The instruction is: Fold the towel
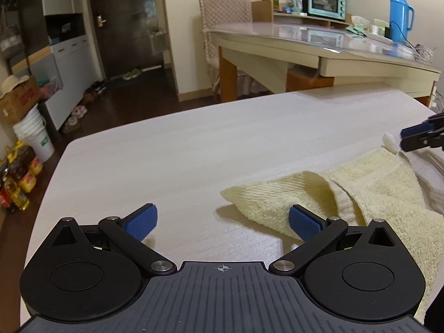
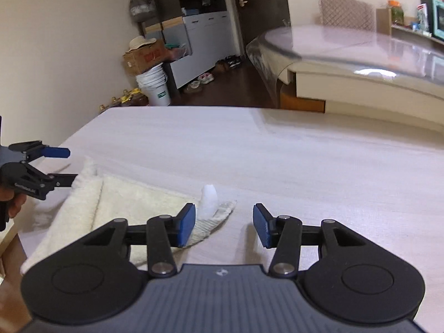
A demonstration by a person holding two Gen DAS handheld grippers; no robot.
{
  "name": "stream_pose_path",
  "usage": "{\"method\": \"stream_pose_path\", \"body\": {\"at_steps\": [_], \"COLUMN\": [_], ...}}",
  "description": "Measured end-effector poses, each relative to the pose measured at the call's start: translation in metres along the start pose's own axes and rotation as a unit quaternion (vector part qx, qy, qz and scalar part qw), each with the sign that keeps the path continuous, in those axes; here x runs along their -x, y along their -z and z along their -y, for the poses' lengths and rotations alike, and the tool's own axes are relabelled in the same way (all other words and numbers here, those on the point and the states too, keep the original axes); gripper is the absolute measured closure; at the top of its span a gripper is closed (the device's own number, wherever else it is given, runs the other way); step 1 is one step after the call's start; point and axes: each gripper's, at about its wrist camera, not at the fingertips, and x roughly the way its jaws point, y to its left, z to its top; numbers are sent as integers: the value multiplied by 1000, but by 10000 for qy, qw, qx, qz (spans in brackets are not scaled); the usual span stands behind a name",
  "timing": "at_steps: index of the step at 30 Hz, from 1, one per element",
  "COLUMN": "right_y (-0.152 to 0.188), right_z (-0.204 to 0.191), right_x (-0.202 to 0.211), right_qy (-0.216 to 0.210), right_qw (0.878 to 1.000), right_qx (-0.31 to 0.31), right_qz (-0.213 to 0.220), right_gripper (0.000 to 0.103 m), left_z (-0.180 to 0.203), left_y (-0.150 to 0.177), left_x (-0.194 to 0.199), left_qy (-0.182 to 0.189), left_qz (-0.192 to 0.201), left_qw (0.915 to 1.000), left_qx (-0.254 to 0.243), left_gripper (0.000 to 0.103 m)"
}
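The pale yellow terry-cloth towel (image 1: 347, 194) lay partly folded on the near part of the light wood-grain table (image 1: 166, 152), w/ one ribbed corner flipped over toward the left and a small white loop tag (image 2: 208, 201) sticking up at its right corner.

The left gripper (image 1: 222, 222), black w/ blue pads, was spread wide w/ nothing between the pads; its right pad (image 1: 304, 226) sat just beside, maybe touching, the flipped towel edge. The right gripper (image 2: 224, 226) was likewise apart, approx half-spread, no cloth pinched; its left pad (image 2: 187, 223) stood just beside the tag corner. Neither tool held anything.

Why so, as a judgement: both tools angled down at the towel's two near corners, one per side, which looks like lining up for a paired corner pinch so the cloth can be lifted and laid over evenly. Jaws apart suit either a fresh release or a pre-grasp; can't tell which.

View differences: the left wrist cam showed the flipped ribbed corner and the fold layers, plus the right tool's tip next to the tag at far right. The right wrist cam showed the tag clearly, the flatter stacked layers of the towel, the left tool from the side w/ jaws parted, and a hand (image 2: 16, 202) on its grip — none of that visible from the left cam.
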Motion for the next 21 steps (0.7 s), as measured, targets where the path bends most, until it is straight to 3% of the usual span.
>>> {"method": "stream_pose_path", "body": {"at_steps": [3, 7, 12, 18, 21], "right_y": [2, 3, -4, -22, -24], "right_z": [7, 6, 5, 46, 51], "right_x": [-2, -4, 10, 25, 33], "right_qy": [-167, -253, 14, 637, 902], "right_qw": [9998, 9997, 9994, 9973, 9950], "right_qx": [-70, -59, 193, 144, 263], "right_qz": [-11, 26, 282, 347, 350], "right_gripper": [62, 93, 95, 94, 83], "left_z": [-1, 0, 9, 28, 35], "left_y": [1, 1, -8, -33, -41], "left_x": [-1, -3, -13, -34, -34], "left_qy": [10, 24, 113, 223, 305], "left_qz": [11, 71, 124, 219, 302], "left_qw": [10000, 10000, 9999, 9995, 9990], "left_qx": [0, 43, 4, -103, -134], "left_gripper": [0, 0, 0, 0, 0]}}
